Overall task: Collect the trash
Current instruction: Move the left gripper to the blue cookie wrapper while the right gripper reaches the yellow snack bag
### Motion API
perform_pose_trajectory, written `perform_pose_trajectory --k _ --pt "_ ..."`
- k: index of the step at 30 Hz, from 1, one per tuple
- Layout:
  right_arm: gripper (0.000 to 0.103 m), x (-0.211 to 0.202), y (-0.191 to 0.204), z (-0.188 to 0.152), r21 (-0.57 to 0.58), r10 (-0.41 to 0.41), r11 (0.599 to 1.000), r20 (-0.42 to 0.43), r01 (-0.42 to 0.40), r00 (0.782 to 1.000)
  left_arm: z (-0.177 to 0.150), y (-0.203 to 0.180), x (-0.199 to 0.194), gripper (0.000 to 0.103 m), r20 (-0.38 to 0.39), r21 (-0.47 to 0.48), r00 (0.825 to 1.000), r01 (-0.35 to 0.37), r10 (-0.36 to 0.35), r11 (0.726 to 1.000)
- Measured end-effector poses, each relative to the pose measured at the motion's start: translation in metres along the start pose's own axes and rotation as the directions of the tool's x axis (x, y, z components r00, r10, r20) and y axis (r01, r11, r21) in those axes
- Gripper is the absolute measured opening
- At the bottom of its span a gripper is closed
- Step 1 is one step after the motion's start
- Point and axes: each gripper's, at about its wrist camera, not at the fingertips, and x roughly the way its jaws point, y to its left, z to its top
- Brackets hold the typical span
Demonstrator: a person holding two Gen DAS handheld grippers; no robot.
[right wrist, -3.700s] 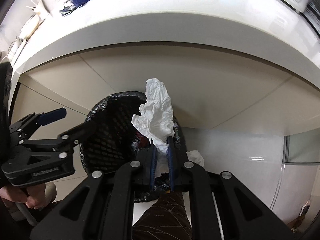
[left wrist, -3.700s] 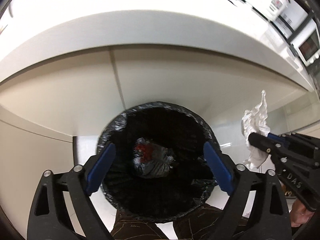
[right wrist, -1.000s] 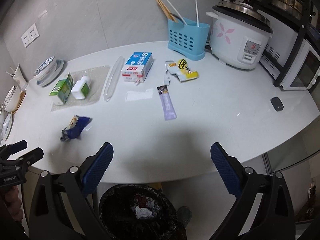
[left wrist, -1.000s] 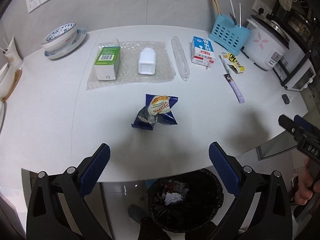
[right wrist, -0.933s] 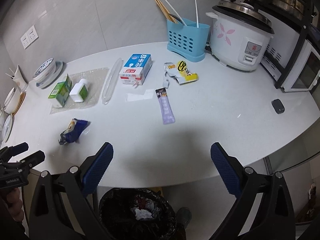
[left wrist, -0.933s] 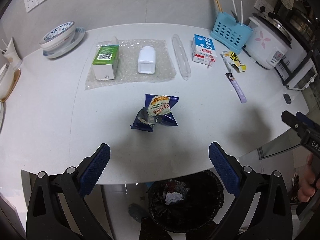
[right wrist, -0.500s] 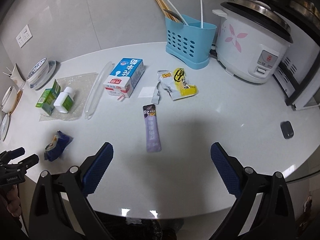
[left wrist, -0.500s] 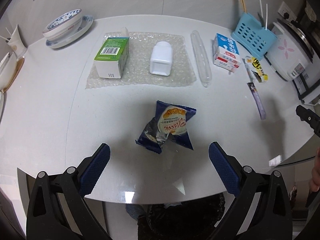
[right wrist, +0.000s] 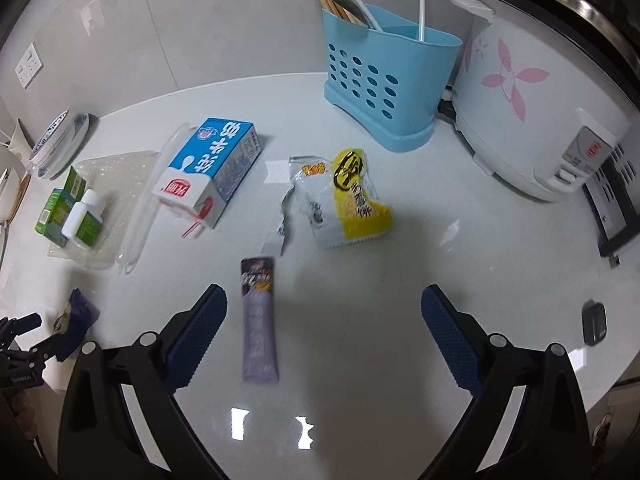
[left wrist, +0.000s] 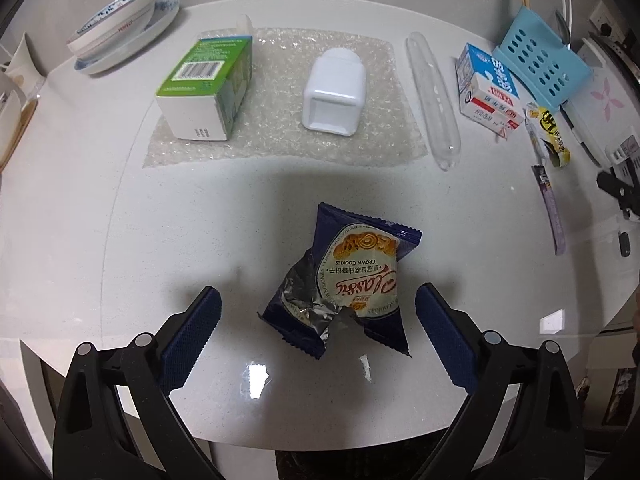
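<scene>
A torn dark-blue cookie wrapper (left wrist: 348, 284) lies on the white table just ahead of my open, empty left gripper (left wrist: 318, 330); the wrapper sits between the two fingers' line. A purple sachet (right wrist: 259, 320) lies just ahead of my open, empty right gripper (right wrist: 323, 336), nearer its left finger. A yellow and white snack wrapper (right wrist: 346, 196) with a torn strip lies beyond it. The sachet (left wrist: 552, 208) and yellow wrapper (left wrist: 550, 136) also show at the right of the left wrist view. The trash bin is out of view below the table edge.
A milk carton (right wrist: 210, 170), clear plastic tube (left wrist: 432, 96), green box (left wrist: 204, 88) and white bottle (left wrist: 334, 92) on bubble wrap (left wrist: 280, 148) lie further back. A blue utensil basket (right wrist: 390, 80), rice cooker (right wrist: 544, 96) and bowls (left wrist: 116, 28) stand at the back.
Both grippers rose from the bin below the table, the right one let go of the white tissue into it, and both moved forward and down over the table toward the wrappers.
</scene>
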Motion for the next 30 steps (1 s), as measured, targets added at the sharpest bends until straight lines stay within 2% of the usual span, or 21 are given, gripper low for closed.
perform_pose_trajectory --k 3,8,14,22,25,28,30 --pt "0.086 0.019 -0.006 0.012 -0.013 -0.005 1.0 -0.024 0.004 1.0 0.001 -0.002 0.008 0.093 -0.015 -0.002 1.0 -0.002 0.002 1.0" --pt "0.083 0.04 -0.02 0.035 -0.003 0.009 1.0 -0.039 -0.009 0.999 0.005 -0.004 0.018 0.09 -0.03 -0.002 0.999 -0.019 0.019 1.0" --pt "0.077 0.067 -0.033 0.065 0.005 0.018 1.0 -0.099 -0.018 0.995 0.008 -0.006 0.023 0.086 -0.042 -0.008 0.999 -0.034 0.033 0.999" --pt "0.063 0.097 -0.037 0.079 0.017 0.04 0.999 -0.179 -0.037 0.983 0.012 -0.009 0.03 0.078 -0.06 -0.023 0.997 -0.048 0.047 0.999" --pt "0.057 0.105 -0.036 0.08 0.028 0.054 0.998 -0.205 -0.049 0.977 0.016 -0.013 0.032 0.072 -0.062 -0.029 0.997 -0.051 0.049 0.998" --pt "0.049 0.111 -0.037 0.081 0.027 0.057 0.998 -0.225 -0.052 0.973 0.019 -0.015 0.031 0.062 -0.063 -0.033 0.996 -0.057 0.055 0.998" --pt "0.047 0.114 -0.037 0.082 0.025 0.061 0.998 -0.231 -0.057 0.971 0.02 -0.017 0.029 0.053 -0.064 -0.032 0.996 -0.064 0.062 0.997"
